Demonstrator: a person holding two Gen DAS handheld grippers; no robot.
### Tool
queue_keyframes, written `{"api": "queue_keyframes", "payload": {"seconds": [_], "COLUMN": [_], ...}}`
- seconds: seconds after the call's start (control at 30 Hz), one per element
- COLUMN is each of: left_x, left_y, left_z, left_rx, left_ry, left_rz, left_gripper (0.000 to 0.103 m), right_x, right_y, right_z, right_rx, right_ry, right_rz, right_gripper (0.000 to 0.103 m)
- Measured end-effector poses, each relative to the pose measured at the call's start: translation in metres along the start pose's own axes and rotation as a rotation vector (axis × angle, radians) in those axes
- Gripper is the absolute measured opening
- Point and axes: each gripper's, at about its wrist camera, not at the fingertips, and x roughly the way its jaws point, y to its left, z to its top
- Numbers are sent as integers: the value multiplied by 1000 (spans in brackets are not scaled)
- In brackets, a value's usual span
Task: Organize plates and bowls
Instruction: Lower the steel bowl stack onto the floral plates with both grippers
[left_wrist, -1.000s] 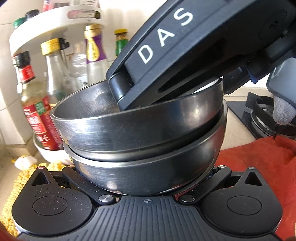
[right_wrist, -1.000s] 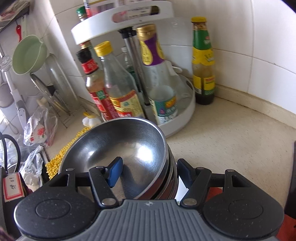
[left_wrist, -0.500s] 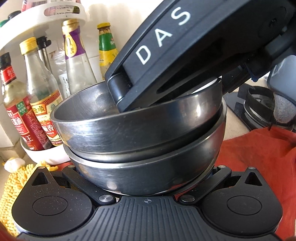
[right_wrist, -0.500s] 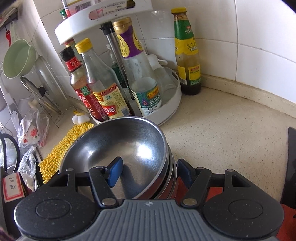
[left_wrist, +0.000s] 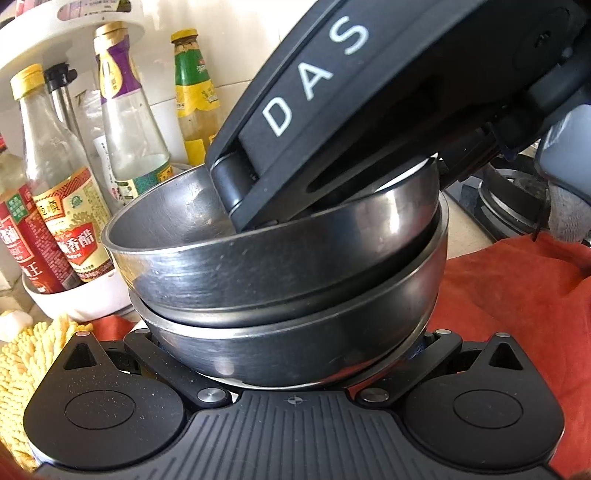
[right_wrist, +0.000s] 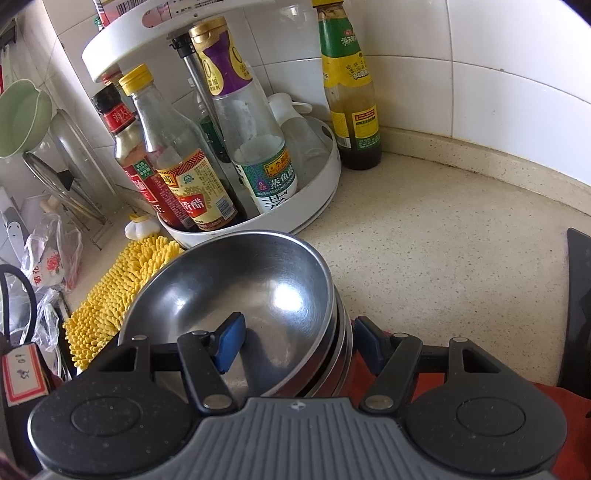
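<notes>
Much of the left wrist view is blocked: the stack of steel bowls (left_wrist: 295, 273) fills the centre, and the dark body of the right gripper (left_wrist: 354, 122), lettered "DAS", covers everything from 12 to 3 o'clock. The left gripper (left_wrist: 291, 354) reaches under the stack; its fingertips are hidden behind the lowest bowl, which sits between its two arms, so I cannot tell whether its fingers pinch the bowl or merely flank it. A gloved hand (left_wrist: 565, 218) is cut off at the 3 o'clock edge.

In the right wrist view the right gripper (right_wrist: 295, 343) straddles the stack's (right_wrist: 236, 295) right-hand wall: the blue-padded left finger (right_wrist: 231, 341) lies inside the top bowl, the right finger (right_wrist: 367, 343) outside the rims, both against the metal, pinching the nested walls. How many bowls are nested is hard to count; several rims show.

The bowls are round, smooth, brushed steel with bright glare spots. They sit over a rumpled red cloth (right_wrist: 554, 413). At 9 o'clock lies a nubby yellow mat (right_wrist: 114, 295); at 11 to 12 o'clock a white round bottle rack (right_wrist: 258, 221) stands just beyond the bowl rims. A green-capped bottle (right_wrist: 351, 96) stands beside it on the speckled bench (right_wrist: 443, 240), which lies open from 1 to 3 o'clock up to the tiled wall.
</notes>
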Motion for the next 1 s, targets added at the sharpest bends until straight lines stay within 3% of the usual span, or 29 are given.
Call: {"api": "queue_keyframes", "payload": {"seconds": [0.6,1.0], "left_x": [13,19], "left_y": [67,66], "left_z": [-24,-35], "left_rx": [-82,-73], "left_ry": [44,56], "left_rz": [90,85], "left_gripper": [103,103], "right_x": [34,37], "right_y": [39,39], "right_z": [4,-4], "right_rx": [-93,-107], "right_ry": [52,59], "right_rz": [60,40], "right_gripper": [62,62]}}
